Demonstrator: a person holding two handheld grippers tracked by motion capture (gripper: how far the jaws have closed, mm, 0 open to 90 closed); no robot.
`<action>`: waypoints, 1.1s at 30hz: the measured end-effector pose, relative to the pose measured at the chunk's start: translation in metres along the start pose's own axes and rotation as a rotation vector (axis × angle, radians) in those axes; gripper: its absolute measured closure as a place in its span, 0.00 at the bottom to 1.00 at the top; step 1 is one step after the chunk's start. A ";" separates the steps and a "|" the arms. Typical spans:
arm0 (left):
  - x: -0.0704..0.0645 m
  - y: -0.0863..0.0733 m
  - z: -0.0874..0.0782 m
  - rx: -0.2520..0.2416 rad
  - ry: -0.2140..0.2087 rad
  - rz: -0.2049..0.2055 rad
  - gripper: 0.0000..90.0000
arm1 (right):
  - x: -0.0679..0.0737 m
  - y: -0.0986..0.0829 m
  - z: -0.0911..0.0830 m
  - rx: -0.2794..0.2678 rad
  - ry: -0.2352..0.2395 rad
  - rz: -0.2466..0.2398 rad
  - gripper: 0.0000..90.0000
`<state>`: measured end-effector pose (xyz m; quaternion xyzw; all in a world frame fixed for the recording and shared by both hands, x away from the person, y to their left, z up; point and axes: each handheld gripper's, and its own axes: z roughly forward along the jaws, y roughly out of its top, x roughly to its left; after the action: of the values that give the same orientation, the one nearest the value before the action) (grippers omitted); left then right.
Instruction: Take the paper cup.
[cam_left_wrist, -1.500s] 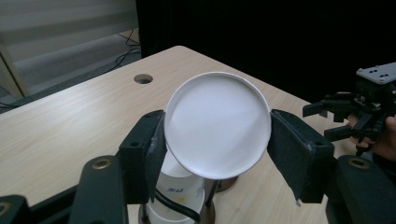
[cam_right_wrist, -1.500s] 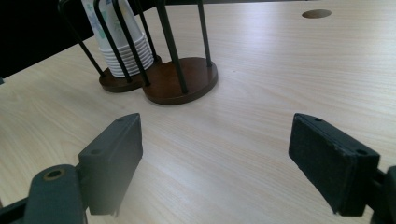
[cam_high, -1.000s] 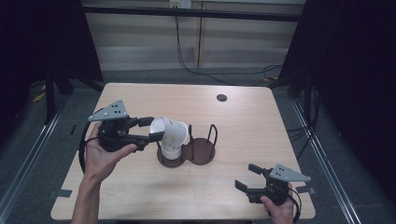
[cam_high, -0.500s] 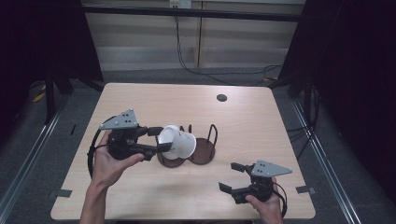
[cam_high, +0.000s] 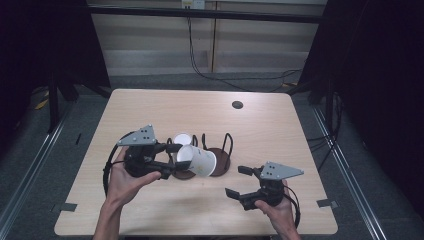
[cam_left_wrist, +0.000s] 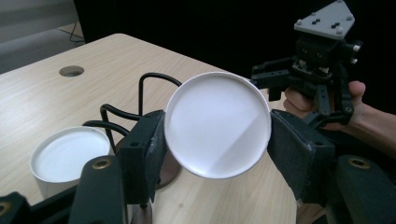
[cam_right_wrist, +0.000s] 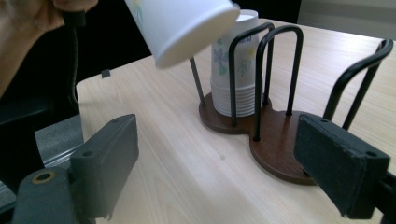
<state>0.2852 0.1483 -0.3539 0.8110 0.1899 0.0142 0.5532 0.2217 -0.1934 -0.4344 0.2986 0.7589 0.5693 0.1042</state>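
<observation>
The left tongs (cam_high: 177, 156) are closed on a white paper cup (cam_high: 197, 160), one pad on each side of its wall. The cup is held tilted on its side in the air, just above the near edge of the cup holder (cam_high: 220, 162), a dark wooden base with black wire loops near the middle of the bench (cam_high: 280, 130). A stack of paper cups (cam_high: 183, 140) stands in the holder's left bay; the right bay looks bare. The right tongs (cam_high: 240, 182) are wide open with nothing between them, low over the bench near its near right corner.

The step in hand looks like a single cup taken from the stack and carried toward the right. The next move probably calls for turning it upright and either passing it to the open right tongs or setting it down.

The left gripper view looks straight at the cup's round base (cam_left_wrist: 218, 131), clamped between the pads, with the right tongs beyond. The right gripper view shows the floral print on the stack (cam_right_wrist: 233, 70) and the ribbed rims at its foot.
</observation>
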 end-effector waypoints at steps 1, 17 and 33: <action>-0.001 -0.002 0.001 0.001 0.000 0.001 0.42 | 0.001 0.002 0.001 -0.005 0.011 -0.002 0.15; -0.010 -0.013 0.004 0.021 -0.021 -0.003 0.42 | 0.004 0.011 0.012 -0.012 0.051 -0.045 0.15; -0.023 -0.022 0.008 0.030 -0.044 0.024 0.42 | 0.009 0.015 0.027 -0.023 0.119 -0.074 0.15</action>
<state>0.2596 0.1408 -0.3729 0.8215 0.1682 0.0001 0.5448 0.2331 -0.1643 -0.4283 0.2347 0.7675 0.5907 0.0832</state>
